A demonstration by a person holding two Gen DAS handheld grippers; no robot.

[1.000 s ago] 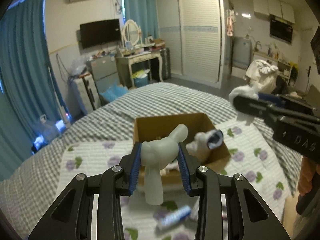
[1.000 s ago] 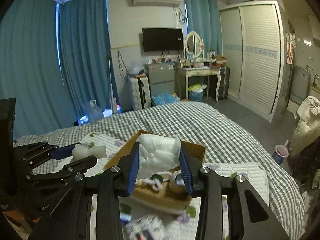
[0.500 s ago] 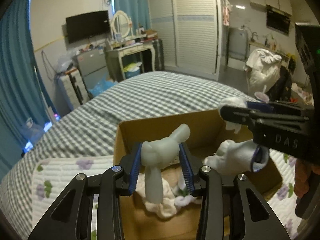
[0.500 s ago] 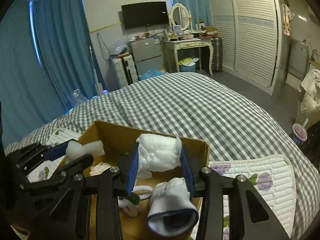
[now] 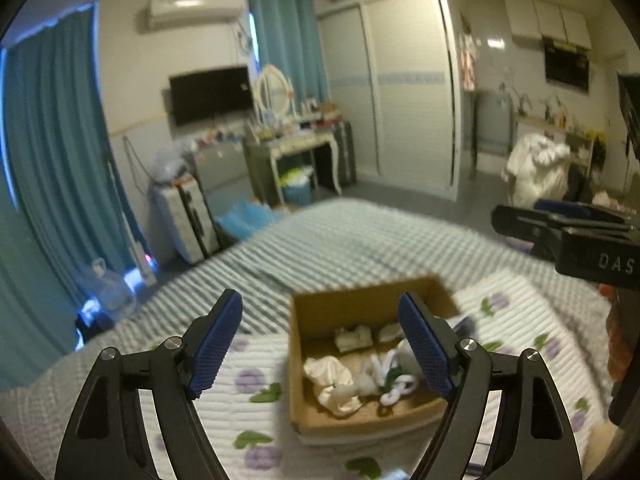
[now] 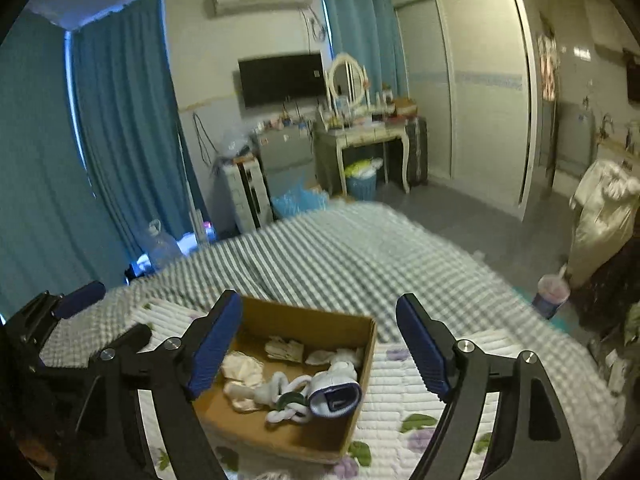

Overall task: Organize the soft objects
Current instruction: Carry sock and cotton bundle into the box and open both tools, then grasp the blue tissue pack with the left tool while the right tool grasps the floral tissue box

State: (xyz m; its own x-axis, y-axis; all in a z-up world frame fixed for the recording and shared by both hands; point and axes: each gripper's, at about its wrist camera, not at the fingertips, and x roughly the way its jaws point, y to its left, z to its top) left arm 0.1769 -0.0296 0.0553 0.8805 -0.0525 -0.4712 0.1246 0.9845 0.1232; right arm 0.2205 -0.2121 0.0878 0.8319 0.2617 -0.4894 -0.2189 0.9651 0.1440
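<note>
Now both loads are dropped: left hand-held gripper (image 5: 320,344) and right hand-held gripper (image 6: 318,344) gape wide and empty above the cardboard box (image 6: 362,364), ready for more soft objects (image 6: 296,390)

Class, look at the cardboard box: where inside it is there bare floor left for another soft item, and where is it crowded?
Inside the cardboard box, bare floor shows along the near wall and the near-left corner. The middle is crowded: cream cloth, knotted rope toy, rolled sock. Folded white pieces line the far wall.
</note>
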